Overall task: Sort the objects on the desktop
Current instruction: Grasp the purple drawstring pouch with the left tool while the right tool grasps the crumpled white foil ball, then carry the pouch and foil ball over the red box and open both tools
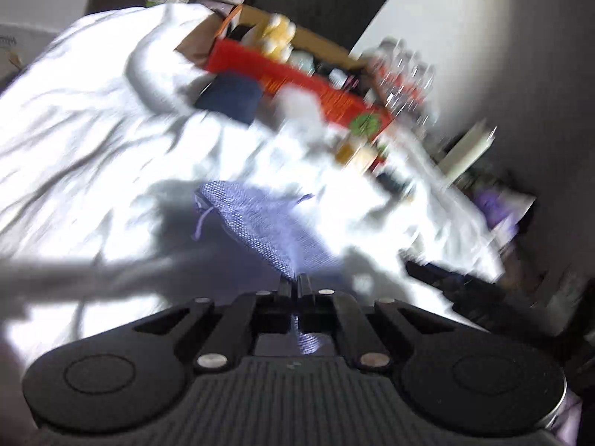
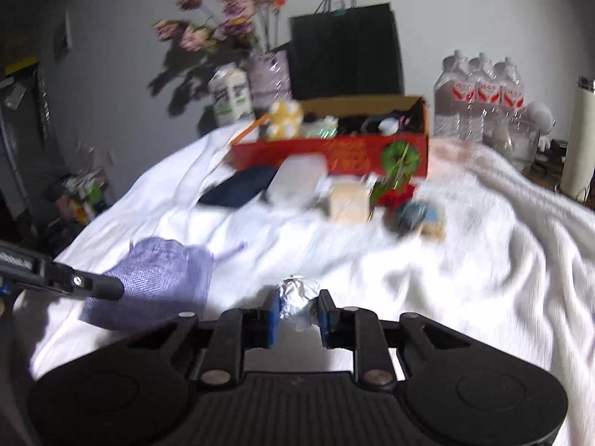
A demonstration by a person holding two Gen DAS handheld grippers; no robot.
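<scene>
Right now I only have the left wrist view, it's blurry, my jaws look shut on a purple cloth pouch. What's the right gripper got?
Observer: The right gripper is shut on a crumpled foil ball, held between its blue pads.
Operator: Is the pouch lying flat?
Observer: The right wrist view shows the purple pouch partly raised off the white cloth where the left gripper holds it.
Operator: What's behind the red box?
Observer: Behind the red box stand a black paper bag, a vase of flowers and a milk carton.
</scene>
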